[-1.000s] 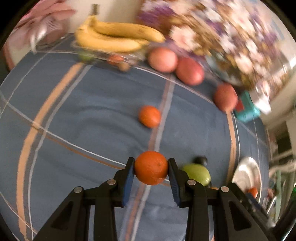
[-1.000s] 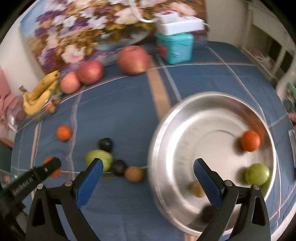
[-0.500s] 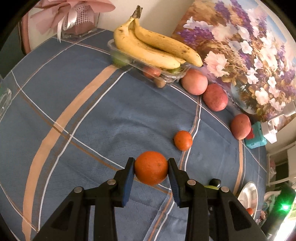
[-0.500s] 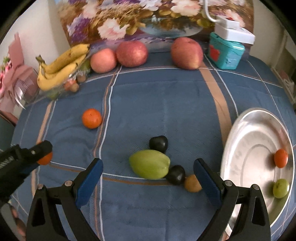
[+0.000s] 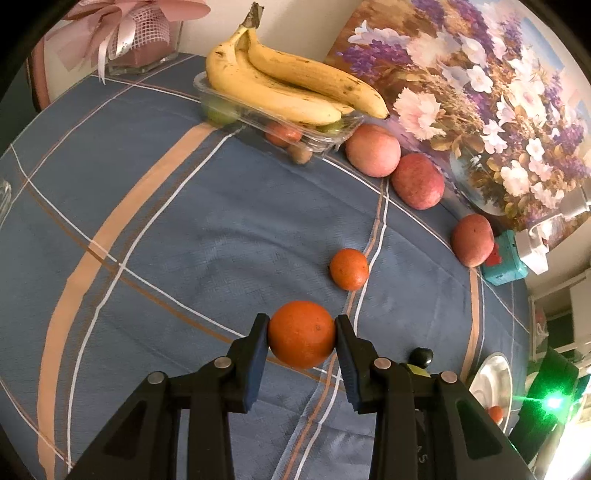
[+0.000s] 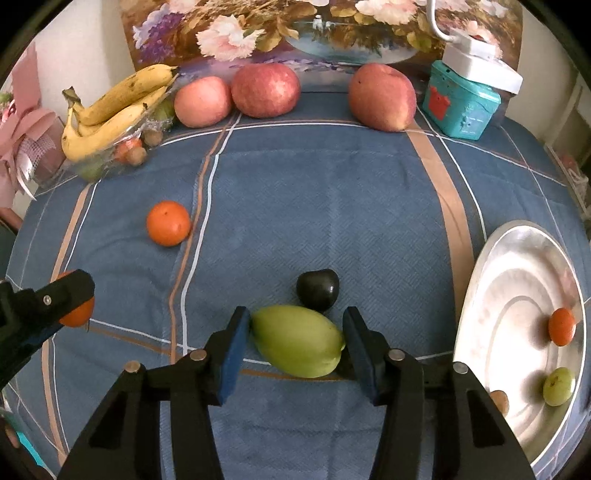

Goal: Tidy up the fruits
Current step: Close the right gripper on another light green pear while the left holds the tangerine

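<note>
My left gripper (image 5: 301, 334) is shut on an orange (image 5: 301, 334) and holds it above the blue cloth; it also shows at the left of the right wrist view (image 6: 74, 306). My right gripper (image 6: 297, 341) has its jaws around a green mango (image 6: 298, 340) lying on the cloth; both pads sit at its ends, contact unclear. A dark plum (image 6: 317, 288) lies just behind the mango. A second orange (image 6: 168, 223) sits on the cloth. A silver bowl (image 6: 495, 288) at the right holds an orange fruit (image 6: 561, 326), a green one (image 6: 559, 386) and a brown one (image 6: 499, 400).
Bananas (image 6: 114, 107) lie on a clear tray (image 5: 321, 138) at the back left. Three red apples (image 6: 265, 89) line the back by a flower painting (image 6: 314, 33). A teal box (image 6: 460, 107) stands back right. A pink gift box (image 5: 140, 33) is far left.
My right gripper has swung left from the bowl to the green mango and narrowed around it. My left gripper keeps the orange and has turned toward the bananas.
</note>
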Motion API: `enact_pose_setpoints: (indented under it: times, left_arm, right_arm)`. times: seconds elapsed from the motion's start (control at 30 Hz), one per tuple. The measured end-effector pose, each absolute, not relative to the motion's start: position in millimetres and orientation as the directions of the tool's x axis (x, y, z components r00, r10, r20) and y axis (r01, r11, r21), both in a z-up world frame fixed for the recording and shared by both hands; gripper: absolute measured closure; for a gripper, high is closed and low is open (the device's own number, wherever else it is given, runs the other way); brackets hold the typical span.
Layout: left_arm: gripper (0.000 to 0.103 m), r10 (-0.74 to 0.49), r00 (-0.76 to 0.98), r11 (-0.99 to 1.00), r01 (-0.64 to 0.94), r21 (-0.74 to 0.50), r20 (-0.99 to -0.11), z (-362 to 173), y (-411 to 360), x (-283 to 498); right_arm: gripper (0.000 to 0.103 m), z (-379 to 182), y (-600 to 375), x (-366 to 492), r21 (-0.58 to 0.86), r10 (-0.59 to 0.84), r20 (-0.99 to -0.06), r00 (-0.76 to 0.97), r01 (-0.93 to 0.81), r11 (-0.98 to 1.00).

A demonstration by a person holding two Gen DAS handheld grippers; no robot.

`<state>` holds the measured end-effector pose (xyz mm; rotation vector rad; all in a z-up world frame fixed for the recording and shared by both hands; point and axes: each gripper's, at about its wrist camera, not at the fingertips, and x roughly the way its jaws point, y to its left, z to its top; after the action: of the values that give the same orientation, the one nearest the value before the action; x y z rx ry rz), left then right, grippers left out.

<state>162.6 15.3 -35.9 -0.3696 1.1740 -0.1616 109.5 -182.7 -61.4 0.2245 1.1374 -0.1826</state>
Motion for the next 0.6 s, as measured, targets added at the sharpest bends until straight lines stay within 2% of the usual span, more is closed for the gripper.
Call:
enact_pose_setpoints:
  times: [0.2, 0.23, 0.27, 0.3, 0.5, 0.6]
  left_arm:
    - [0.065, -0.313, 0.400, 0.927, -0.067, -0.368, -0.862, -29, 17, 161]
    - [0.065, -0.312, 0.402, 0.928, -0.066, -0.367, -0.861, -27, 16, 161]
    - [0.065, -0.308, 0.406, 0.930, -0.063, -0.362, -0.861, -26, 15, 161]
    - [0.065, -0.306, 0.407, 0.931, -0.062, -0.361, -0.861, -26, 15, 160]
    - [0.065, -0.307, 0.408, 0.931, -0.059, -0.360, -0.860, -24, 13, 159]
    - [0.065, -0.310, 0.404, 0.929, -0.061, -0.364, -0.860, -25, 14, 160]
  right_arm:
    - [0.053, -40, -177, 111, 0.164, 0.039, -0.888, 0.459, 0.236, 0.958]
    - [0.060, -38, -176, 110, 0.173, 0.047, -0.883, 0.466, 0.232, 0.957]
    - [0.080, -33, -176, 110, 0.184, 0.057, -0.878, 0.476, 0.225, 0.957]
    - [0.085, -30, -175, 110, 0.187, 0.061, -0.875, 0.480, 0.221, 0.957]
    - [0.085, -29, -180, 110, 0.211, 0.077, -0.870, 0.487, 0.226, 0.951]
    - [0.072, -35, -181, 112, 0.241, 0.111, -0.877, 0.467, 0.229, 0.943]
